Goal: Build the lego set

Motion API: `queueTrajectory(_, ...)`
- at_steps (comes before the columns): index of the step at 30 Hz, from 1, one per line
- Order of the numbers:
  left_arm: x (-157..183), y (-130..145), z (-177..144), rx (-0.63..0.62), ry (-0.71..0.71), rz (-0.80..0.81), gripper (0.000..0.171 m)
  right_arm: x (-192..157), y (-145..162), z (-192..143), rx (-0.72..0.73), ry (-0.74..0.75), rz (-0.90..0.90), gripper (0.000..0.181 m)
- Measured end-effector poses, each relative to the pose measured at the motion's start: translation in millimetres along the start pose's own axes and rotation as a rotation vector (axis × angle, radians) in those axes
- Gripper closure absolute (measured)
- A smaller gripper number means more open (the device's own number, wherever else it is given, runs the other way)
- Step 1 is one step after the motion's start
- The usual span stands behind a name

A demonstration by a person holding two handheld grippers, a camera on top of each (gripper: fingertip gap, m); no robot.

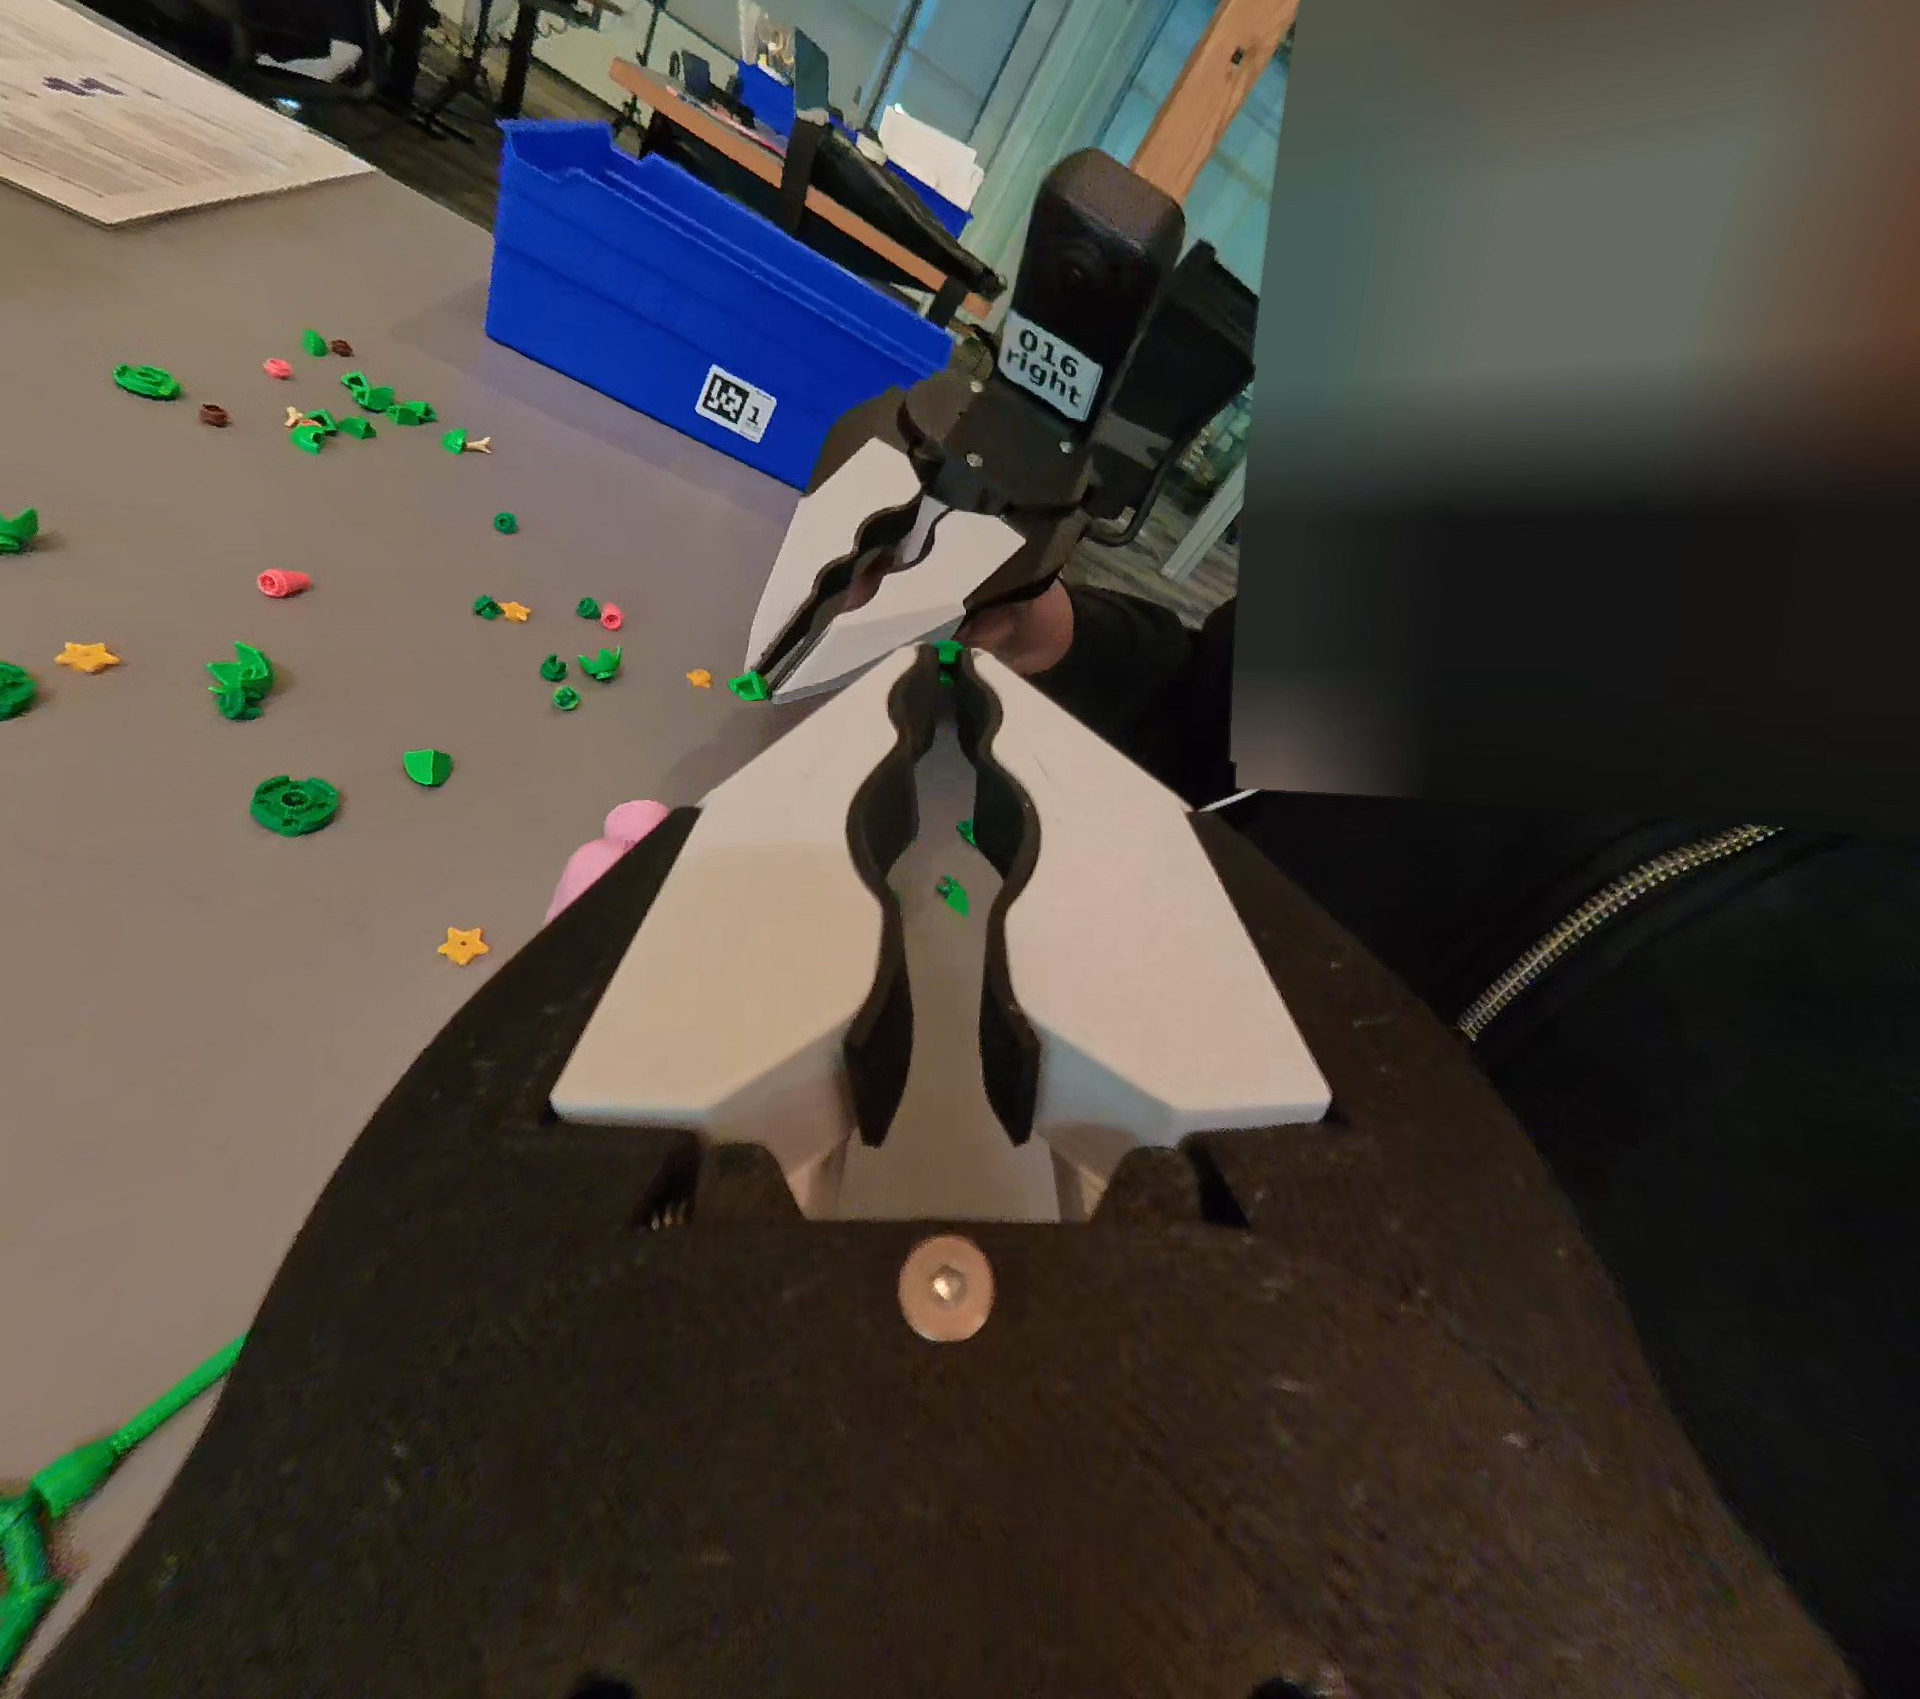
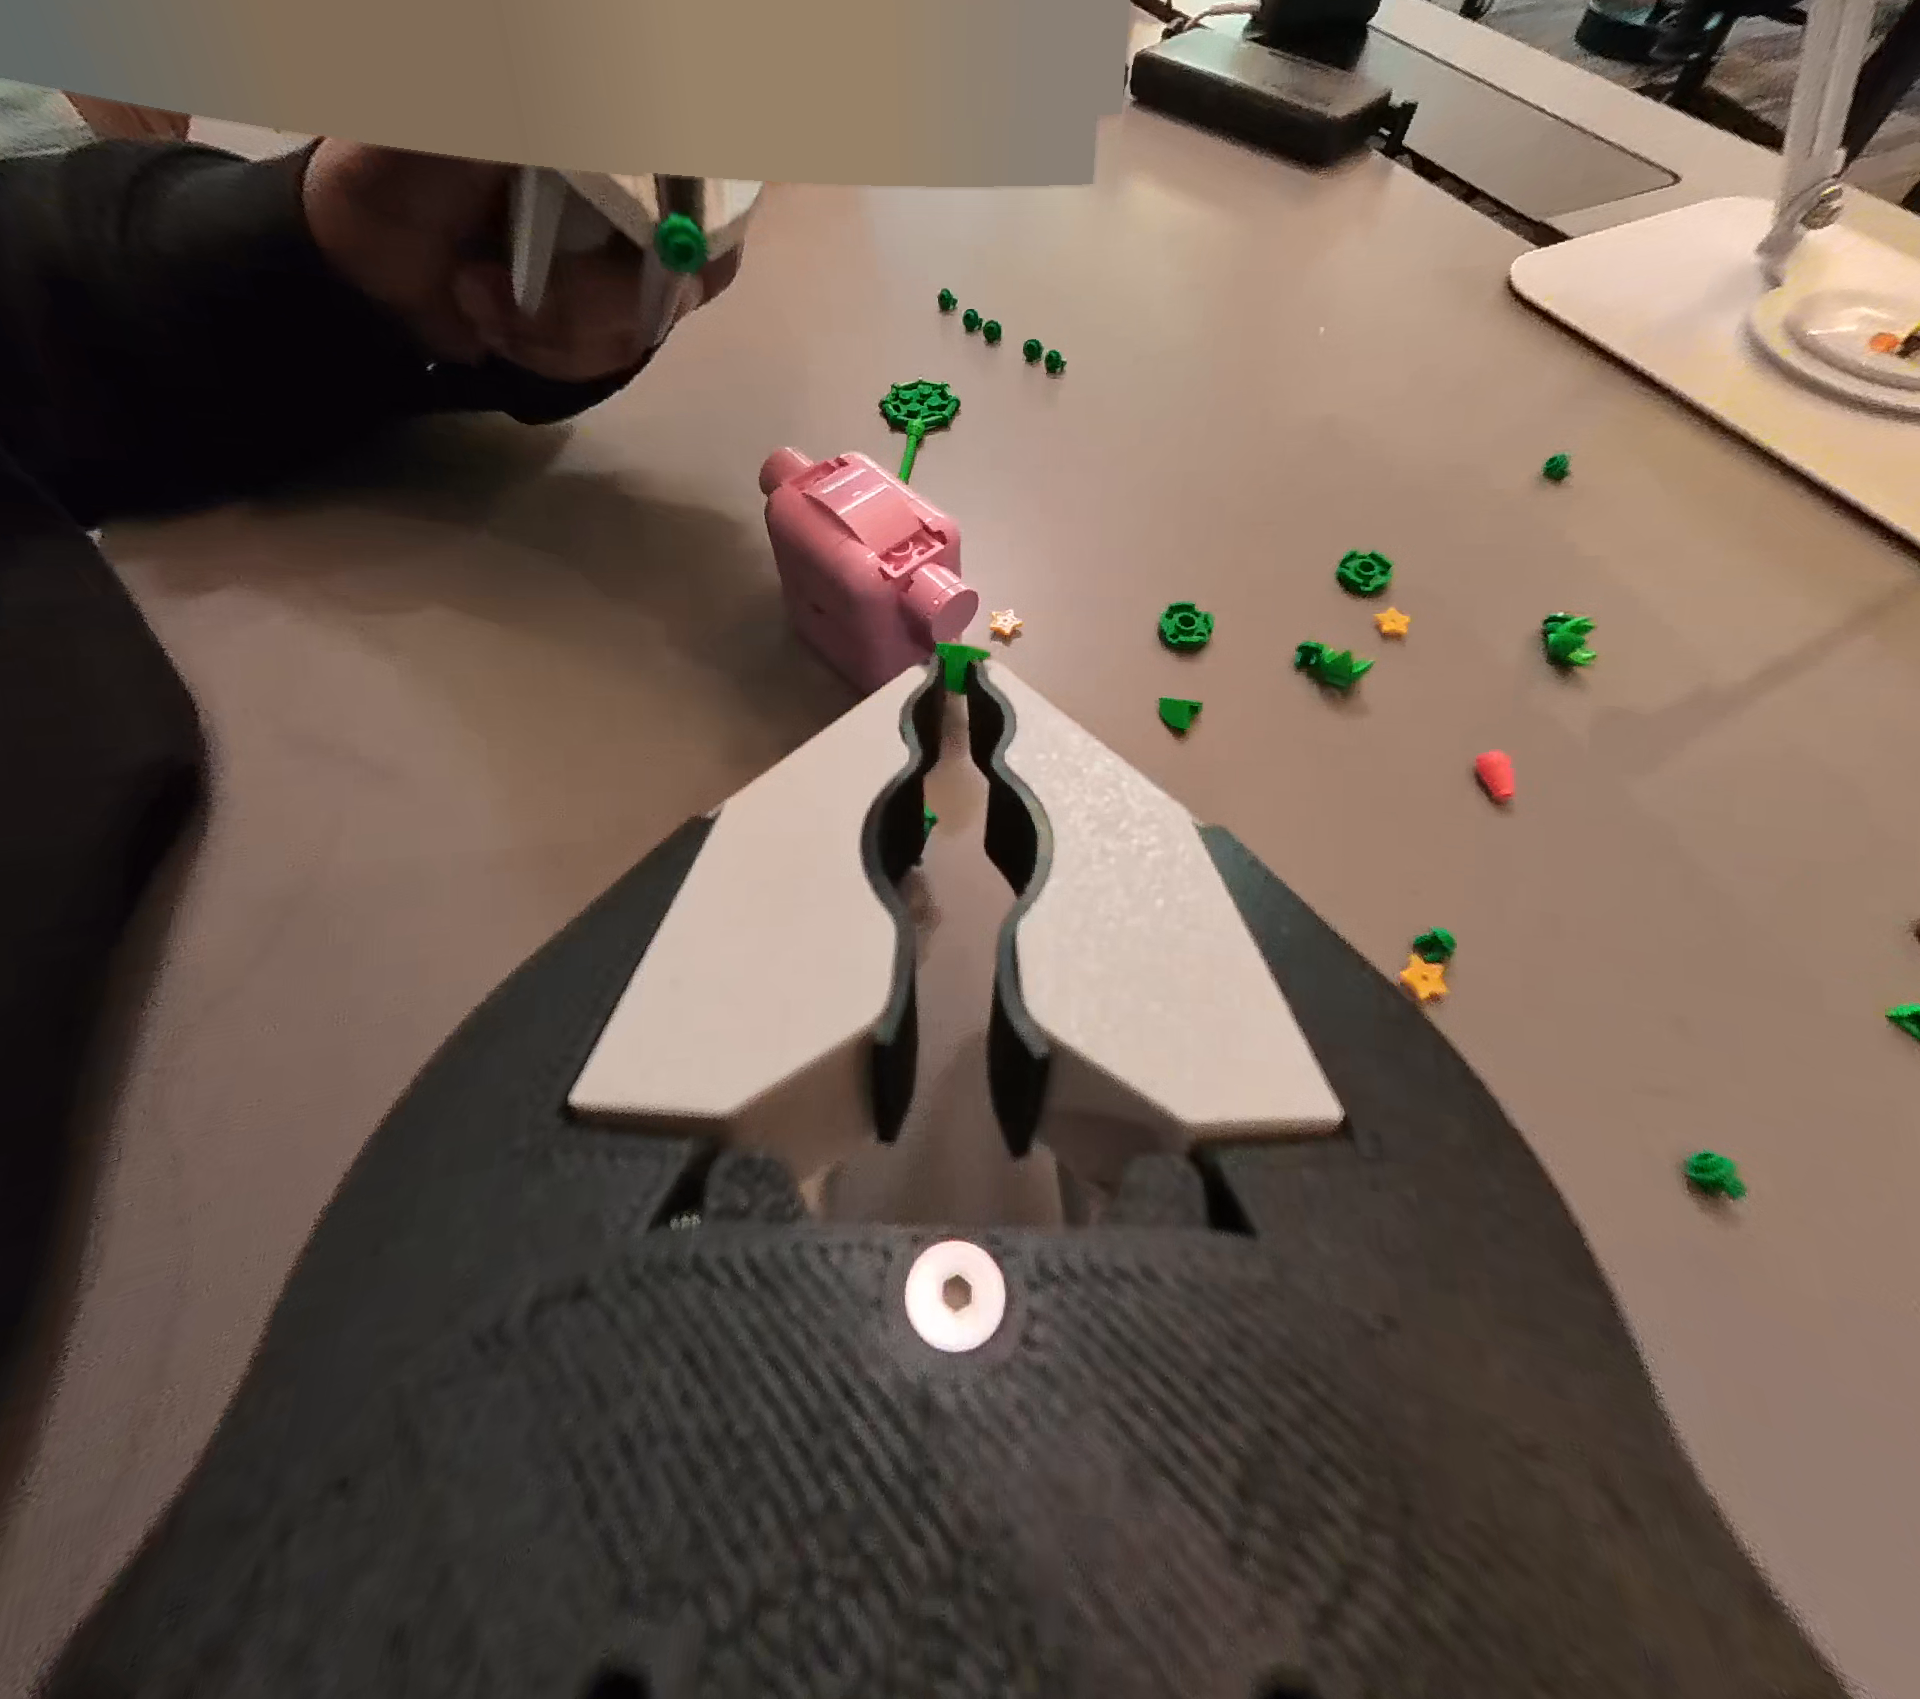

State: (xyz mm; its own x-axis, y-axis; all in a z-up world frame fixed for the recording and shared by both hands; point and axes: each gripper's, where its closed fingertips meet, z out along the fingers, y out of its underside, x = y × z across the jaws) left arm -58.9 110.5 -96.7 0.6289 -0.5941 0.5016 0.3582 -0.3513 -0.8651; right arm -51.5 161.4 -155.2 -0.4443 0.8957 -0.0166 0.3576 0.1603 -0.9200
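Left tool [image 1: 944,660] pinches a small round green stud [image 1: 944,650] at its tips; right tool [image 2: 957,670] clamps a green leaf piece [image 2: 957,658] just before the pink block [image 2: 862,553] on the worktop [image 2: 1195,454].

The left gripper [image 1: 945,657] pinches a small green piece [image 1: 944,650] at its fingertips. Just beyond, the right gripper [image 1: 756,681] points down at the grey table [image 1: 312,974], clamping a green leaf piece [image 1: 746,686]. Green, yellow and pink pieces lie scattered across the table. A blue bin [image 1: 665,299] stands behind them.
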Motion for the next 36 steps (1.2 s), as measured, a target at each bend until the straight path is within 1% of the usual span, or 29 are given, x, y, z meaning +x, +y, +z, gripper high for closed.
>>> queueTrajectory(7, -2.4, 9.7, 6.6, -0.048, -0.013, -0.004, 0.171, -30.6, -21.3, -4.3, 0.129, -0.204, 0.084, 0.179)
queueTrajectory(13, -2.2, 22.4, 15.0, -0.115, -0.016, -0.007, 0.171, -44.2, -25.8, -3.8, 0.145, -0.249, 0.061, 0.179)
queueTrajectory(21, -1.8, 34.5, 22.6, -0.171, -0.010, -0.033, 0.171, -52.1, -24.7, -1.6, 0.131, -0.259, 0.027, 0.180)
queueTrajectory(29, -1.3, 36.0, 20.7, -0.194, -0.012, -0.050, 0.171, -51.6, -25.2, -2.2, 0.143, -0.260, 0.024, 0.181)
queueTrajectory(33, -1.4, 39.1, 21.6, -0.210, -0.009, -0.063, 0.171, -51.5, -22.2, 0.2, 0.128, -0.259, 0.024, 0.181)
queueTrajectory(36, -4.2, 39.0, 19.6, -0.216, -0.029, -0.051, 0.171, -45.6, -17.2, 1.7, 0.098, -0.225, 0.012, 0.181)
